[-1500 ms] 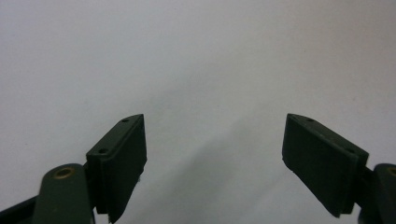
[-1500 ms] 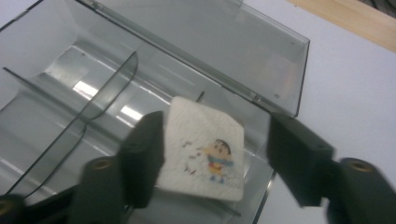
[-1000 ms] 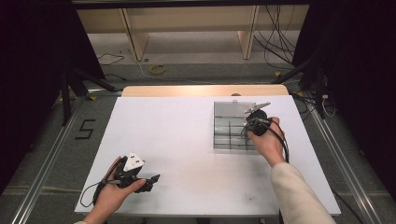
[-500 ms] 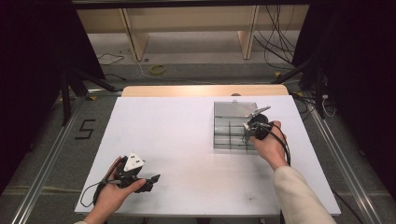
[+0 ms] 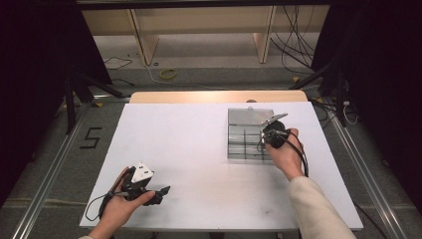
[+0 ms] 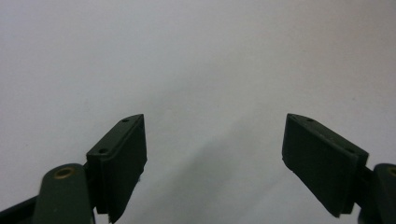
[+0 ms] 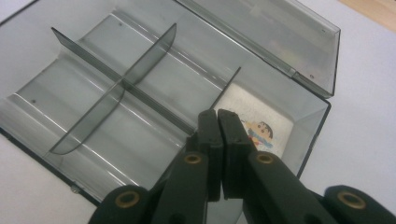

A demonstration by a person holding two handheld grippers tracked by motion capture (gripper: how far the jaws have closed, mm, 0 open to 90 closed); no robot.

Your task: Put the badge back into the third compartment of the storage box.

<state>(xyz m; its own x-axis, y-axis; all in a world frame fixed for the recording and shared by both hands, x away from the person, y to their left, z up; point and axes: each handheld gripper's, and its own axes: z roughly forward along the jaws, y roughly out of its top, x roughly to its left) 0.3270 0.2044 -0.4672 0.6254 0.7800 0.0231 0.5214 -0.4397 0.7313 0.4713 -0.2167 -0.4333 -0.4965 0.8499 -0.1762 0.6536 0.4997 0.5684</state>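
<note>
1. Left gripper, nearest of all and well apart from the clear divided box: spread wide, empty, resting low on the white tabletop, unmoved.
2. Right gripper, now drawn slightly nearer over the box: pinched together, holding nothing.
3. Just beyond its tips, in the box's corner compartment: cartoon-printed card, lying flat; probably just dropped off.

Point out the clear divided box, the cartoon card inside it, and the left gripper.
clear divided box (image 7: 88, 116), right gripper view, on its cross divider.
cartoon card (image 7: 268, 128), right gripper view, on the printed figure.
left gripper (image 6: 214, 163), left gripper view, midway between its open fingertips.
</note>
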